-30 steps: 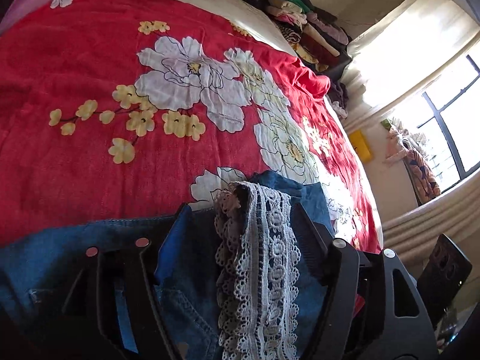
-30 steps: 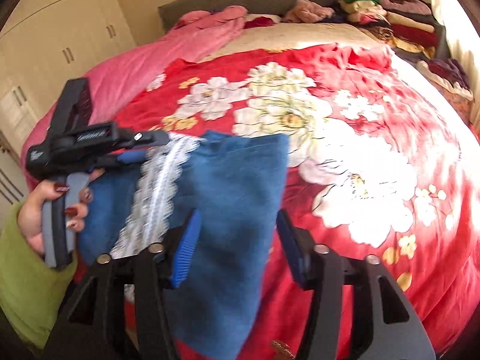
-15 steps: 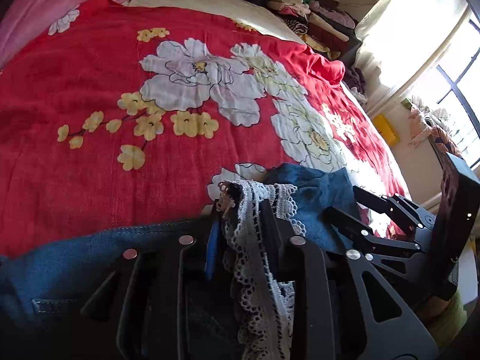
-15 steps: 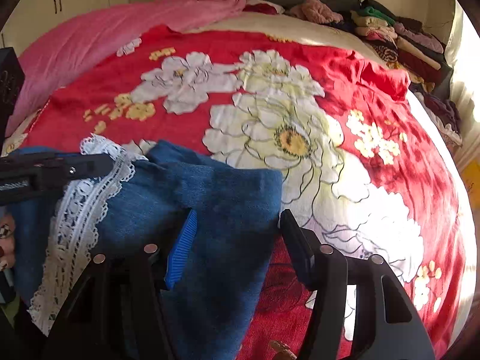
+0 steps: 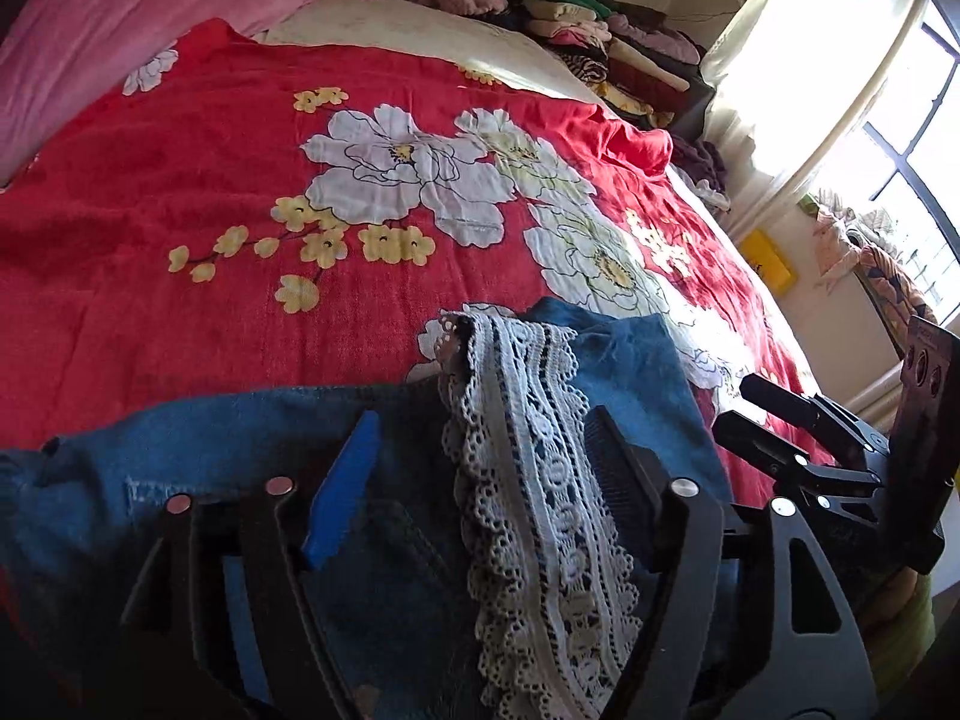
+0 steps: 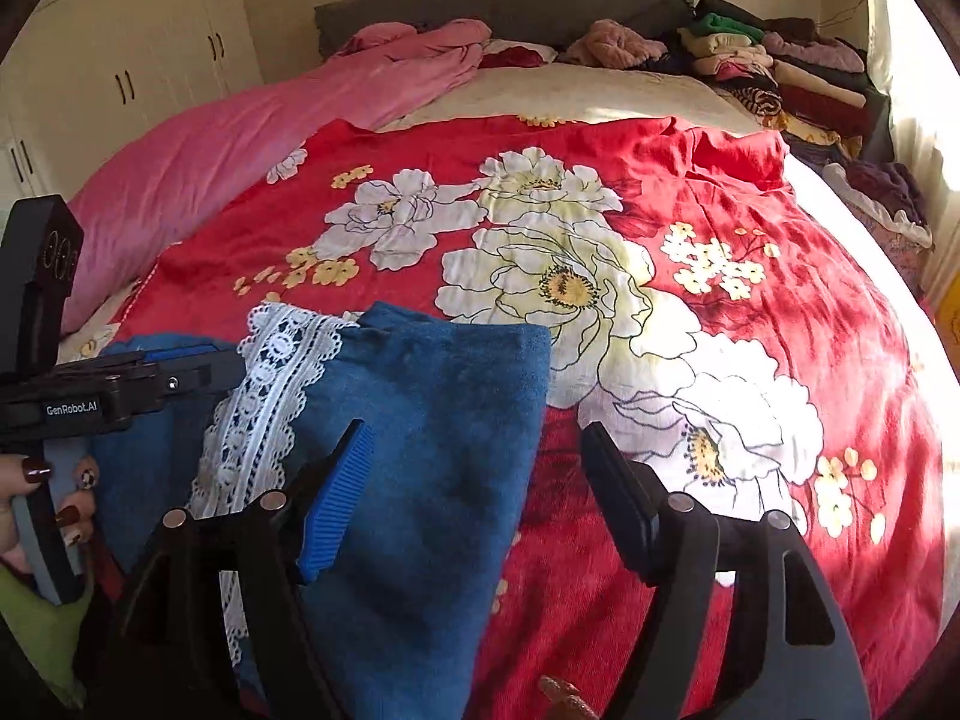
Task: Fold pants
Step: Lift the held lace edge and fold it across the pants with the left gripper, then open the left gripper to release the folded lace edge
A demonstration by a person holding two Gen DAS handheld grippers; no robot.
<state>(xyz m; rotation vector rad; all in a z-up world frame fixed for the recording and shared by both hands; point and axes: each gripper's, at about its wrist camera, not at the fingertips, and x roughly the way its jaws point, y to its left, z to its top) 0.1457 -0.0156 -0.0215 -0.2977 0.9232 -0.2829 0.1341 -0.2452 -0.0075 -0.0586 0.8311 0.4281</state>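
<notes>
Blue denim pants point(image 5: 252, 450) with a white lace strip point(image 5: 528, 456) lie on the red floral bedspread point(image 5: 180, 192) at the near edge. In the left wrist view my left gripper point(image 5: 480, 450) is open, its fingers either side of the lace and denim. In the right wrist view my right gripper point(image 6: 474, 468) is open over the blue pant leg point(image 6: 432, 420), its right finger above the bedspread point(image 6: 750, 240). The lace point(image 6: 264, 396) lies to the left, and the left gripper point(image 6: 198, 369) reaches in from the left, held by a hand. The right gripper point(image 5: 756, 402) shows at right in the left view.
A pink quilt point(image 6: 240, 138) lies along the far left of the bed. Stacked folded clothes point(image 6: 780, 72) sit at the far right by the grey headboard point(image 6: 498, 0). A bright window point(image 5: 900, 138) is at right. White wardrobe doors point(image 6: 120, 72) stand at left.
My left gripper was shut on the lace and denim half a second ago and now stands open. Both cameras have tilted up, showing more of the bed. The right gripper stays open.
</notes>
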